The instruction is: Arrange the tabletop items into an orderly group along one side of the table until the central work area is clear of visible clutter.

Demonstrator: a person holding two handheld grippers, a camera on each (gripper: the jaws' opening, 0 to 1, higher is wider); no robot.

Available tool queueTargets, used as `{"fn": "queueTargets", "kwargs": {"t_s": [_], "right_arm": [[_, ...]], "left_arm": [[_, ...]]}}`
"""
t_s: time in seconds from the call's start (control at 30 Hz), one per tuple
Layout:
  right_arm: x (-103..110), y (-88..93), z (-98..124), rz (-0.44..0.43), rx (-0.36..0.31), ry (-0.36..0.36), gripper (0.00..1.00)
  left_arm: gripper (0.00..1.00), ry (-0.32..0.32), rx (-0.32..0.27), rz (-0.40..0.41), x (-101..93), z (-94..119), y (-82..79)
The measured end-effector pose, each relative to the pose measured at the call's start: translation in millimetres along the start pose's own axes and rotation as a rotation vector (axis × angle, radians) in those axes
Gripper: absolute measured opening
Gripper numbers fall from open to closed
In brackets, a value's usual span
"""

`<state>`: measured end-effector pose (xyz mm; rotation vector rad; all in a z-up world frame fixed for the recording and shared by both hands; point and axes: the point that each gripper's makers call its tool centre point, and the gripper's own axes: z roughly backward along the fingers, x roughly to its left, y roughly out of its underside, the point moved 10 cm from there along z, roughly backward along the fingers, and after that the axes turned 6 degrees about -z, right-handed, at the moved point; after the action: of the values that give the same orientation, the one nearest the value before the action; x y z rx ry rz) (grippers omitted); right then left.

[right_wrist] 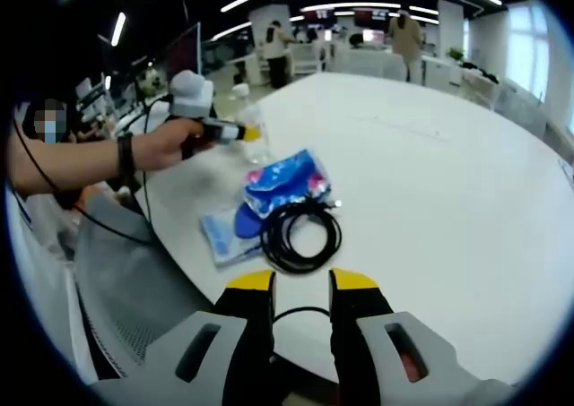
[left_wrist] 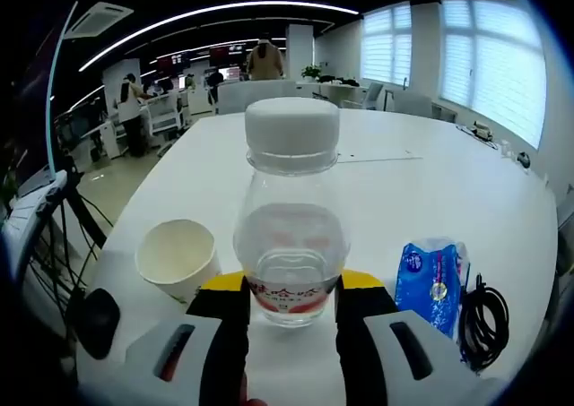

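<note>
Left gripper (left_wrist: pixel 291 309) clamped on the clear water bottle (left_wrist: pixel 291 245), jaws pressing the lower body from both sides, bottle upright with its long axis standing straight up between them and the white cap (left_wrist: pixel 292 130) at twelve o'clock in the left gripper view. Held at the near edge of the white table (left_wrist: pixel 430 182), base apparently at or just above the surface; cannot tell which. At nine o'clock from the bottle, just beside it, a white paper cup (left_wrist: pixel 178 258), open mouth up. At three o'clock, a blue packet (left_wrist: pixel 432 280), and past it a coiled black cable (left_wrist: pixel 484 321). In the right gripper view, the right gripper (right_wrist: pixel 300 312) empty, jaws parted with a narrow gap and nothing between them, hovering at the table edge. Straight ahead at twelve o'clock, near the tips: the cable (right_wrist: pixel 300 236), then the blue packet (right_wrist: pixel 287 184) touching it, with a second flat blue packet (right_wrist: pixel 226 234) at about eleven o'clock. Farther off at eleven, a hand (right_wrist: pixel 166 142) carrying the other gripper with the bottle. Judged from this: cable and packets lying nearer the right gripper, square in line with its jaws, so likely its next pick; bottle and cup falling to the left side. Cable loose and floppy, likely to sag or trail if pinched at a single strand. Items already gathered toward one edge, centre of the table bare.
</note>
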<state>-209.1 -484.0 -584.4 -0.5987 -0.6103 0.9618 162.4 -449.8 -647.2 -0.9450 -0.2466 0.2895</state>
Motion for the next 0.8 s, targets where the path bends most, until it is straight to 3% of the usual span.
{"fn": "queueTargets", "kwargs": {"t_s": [0.13, 0.3, 0.47, 0.8], "right_arm": [[4, -4.7, -2, 0.002, -0.011, -0.003, 0.21], [13, -18.0, -16, 0.029, -0.030, -0.033, 0.21], [34, -43.5, -46, 0.097, -0.046, -0.101, 0.21], [96, -95.9, -115, 0.310, -0.043, -0.271, 0.23]], "left_arm": [[0.36, 0.014, 0.018, 0.024, 3.9, 12, 5.2], [0.40, 0.053, -0.001, 0.019, 3.1, 36, 20.6], [0.39, 0.062, 0.021, 0.040, 8.1, 58, 39.8], [0.39, 0.061, 0.044, 0.067, 19.2, 102, 68.3]]}}
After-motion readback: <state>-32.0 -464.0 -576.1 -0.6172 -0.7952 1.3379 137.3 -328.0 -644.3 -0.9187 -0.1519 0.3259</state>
